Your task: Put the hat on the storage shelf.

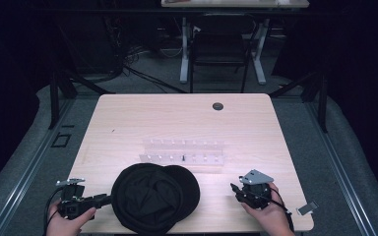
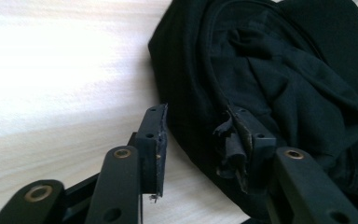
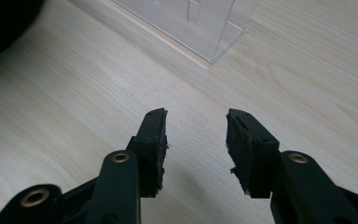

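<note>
A round black fabric piece [image 1: 152,196], crumpled and folded over itself, lies near the front edge of the light wood table [image 1: 177,118]. My left gripper [image 1: 108,199] sits at its left rim, held by a hand. In the left gripper view that gripper [image 2: 198,140] is open, with the rim of the fabric [image 2: 284,84] lying between the jaws and against the right one. To the right of the fabric my right gripper [image 1: 234,189] hovers over bare wood. It [image 3: 196,140] is open with nothing between its jaws.
A clear plastic rack [image 1: 184,152] with rows of small pegs stands behind the fabric; its corner [image 3: 200,23] lies ahead of the right gripper. A cable hole [image 1: 218,106] is at the table's back. A small grey piece [image 1: 307,208] sits past the right edge.
</note>
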Demonstrator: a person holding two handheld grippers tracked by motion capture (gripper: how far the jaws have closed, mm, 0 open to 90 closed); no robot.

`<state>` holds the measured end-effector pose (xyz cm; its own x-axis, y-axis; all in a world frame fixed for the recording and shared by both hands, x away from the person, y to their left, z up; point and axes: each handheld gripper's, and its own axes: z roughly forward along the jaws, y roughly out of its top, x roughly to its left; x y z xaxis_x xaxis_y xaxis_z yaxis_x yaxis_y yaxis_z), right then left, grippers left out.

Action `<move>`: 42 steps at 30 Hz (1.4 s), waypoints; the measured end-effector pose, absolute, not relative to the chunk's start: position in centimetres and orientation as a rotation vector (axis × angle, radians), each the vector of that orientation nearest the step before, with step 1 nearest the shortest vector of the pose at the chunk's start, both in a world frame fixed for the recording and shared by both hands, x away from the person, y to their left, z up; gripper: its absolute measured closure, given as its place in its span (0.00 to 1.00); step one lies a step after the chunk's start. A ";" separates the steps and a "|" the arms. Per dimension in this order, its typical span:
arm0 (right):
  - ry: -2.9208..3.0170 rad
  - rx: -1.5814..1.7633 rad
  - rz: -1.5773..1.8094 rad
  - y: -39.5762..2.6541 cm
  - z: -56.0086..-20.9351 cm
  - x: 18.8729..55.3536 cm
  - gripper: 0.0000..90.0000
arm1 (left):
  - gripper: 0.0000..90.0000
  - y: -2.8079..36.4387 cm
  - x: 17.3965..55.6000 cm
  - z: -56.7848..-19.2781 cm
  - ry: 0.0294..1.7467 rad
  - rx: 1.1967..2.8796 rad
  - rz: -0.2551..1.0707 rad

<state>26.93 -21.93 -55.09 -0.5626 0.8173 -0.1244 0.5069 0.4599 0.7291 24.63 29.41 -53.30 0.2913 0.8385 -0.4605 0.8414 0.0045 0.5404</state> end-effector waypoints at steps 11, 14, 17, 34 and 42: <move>2.249 1.114 0.903 -22.0 -55.1 26.9 0.64 | 0.70 29.0 24.6 -54.3 1.550 1.778 -0.071; 2.249 1.114 0.906 -22.0 -55.1 26.9 0.64 | 0.71 28.8 24.7 -54.6 1.573 1.769 -0.086; 2.250 1.117 0.909 -22.0 -55.1 26.9 0.64 | 0.72 28.9 24.9 -54.8 1.606 1.752 -0.114; 2.253 1.118 0.914 -21.9 -55.1 26.9 0.62 | 0.74 29.5 26.9 -56.1 1.718 1.662 -0.270; 2.250 1.128 0.915 -21.9 -55.1 26.9 0.62 | 0.84 28.6 28.2 -55.6 1.722 1.740 -0.266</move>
